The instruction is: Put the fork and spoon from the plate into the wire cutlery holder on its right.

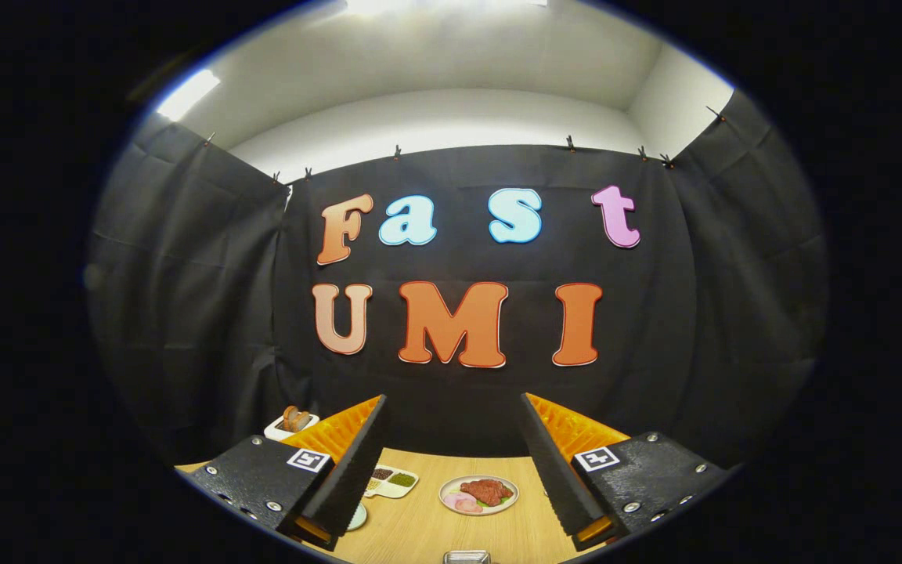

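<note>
The tool [451,462] is held up high over the wooden surface [420,525], fingers spread wide apart with nothing gripped between them. Square black-and-white marker tags can be seen on top of each finger; no readable writing is made out on them.

Between the fingers and a bit beyond, a round plate [478,495] with a chunk of red meat, pink slices and some greens is seen on the surface. Toward the left finger, a small divided dish [391,482] with dark and green fillings is parked, partly hidden behind that finger. Further back near the left far edge, a white tray of bread [292,424] is spotted.

A fork or spoon can't be made out, so no pointing direction or long axis can be given. A small metallic rim [467,557] is poking in at the near edge, too cut off to identify.
</note>
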`<state>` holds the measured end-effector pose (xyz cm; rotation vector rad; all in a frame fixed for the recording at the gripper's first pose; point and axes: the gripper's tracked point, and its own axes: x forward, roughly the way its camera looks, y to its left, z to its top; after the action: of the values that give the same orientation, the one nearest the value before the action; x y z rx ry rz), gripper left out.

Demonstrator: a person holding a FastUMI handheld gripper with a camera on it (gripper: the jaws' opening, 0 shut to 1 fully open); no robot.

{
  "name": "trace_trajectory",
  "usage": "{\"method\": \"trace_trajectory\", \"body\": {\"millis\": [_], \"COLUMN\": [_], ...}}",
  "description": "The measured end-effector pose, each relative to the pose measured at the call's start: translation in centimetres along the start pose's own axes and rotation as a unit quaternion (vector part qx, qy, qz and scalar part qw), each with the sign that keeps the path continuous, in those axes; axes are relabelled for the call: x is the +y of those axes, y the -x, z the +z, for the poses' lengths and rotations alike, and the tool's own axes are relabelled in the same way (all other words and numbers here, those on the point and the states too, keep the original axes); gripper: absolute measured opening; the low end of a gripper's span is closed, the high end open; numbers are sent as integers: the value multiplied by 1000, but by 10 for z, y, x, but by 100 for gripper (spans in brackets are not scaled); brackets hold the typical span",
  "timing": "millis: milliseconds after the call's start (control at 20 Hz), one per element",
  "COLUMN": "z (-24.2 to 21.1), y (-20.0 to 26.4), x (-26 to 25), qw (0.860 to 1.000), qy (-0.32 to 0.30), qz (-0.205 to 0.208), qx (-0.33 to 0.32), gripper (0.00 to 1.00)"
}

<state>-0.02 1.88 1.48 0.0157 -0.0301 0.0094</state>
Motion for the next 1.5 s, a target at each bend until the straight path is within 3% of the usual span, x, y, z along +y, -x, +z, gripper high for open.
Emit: {"method": "trace_trajectory", "body": {"millis": [250,500,700,900,1050,1500], "z": [9,-10,-52,-95,-139,-264], "y": [-8,-14,-25,-37,-45,-28], "x": [18,51,88,135,162,231], "qw": [1000,1000,995,981,961,856], "qy": [0,-2,-10,-35,-50,-41], "qz": [-2,2,10,40,49,84], "qx": [-9,16,97,187,269,508], "gripper": [97,97,98,98,98,95]}}
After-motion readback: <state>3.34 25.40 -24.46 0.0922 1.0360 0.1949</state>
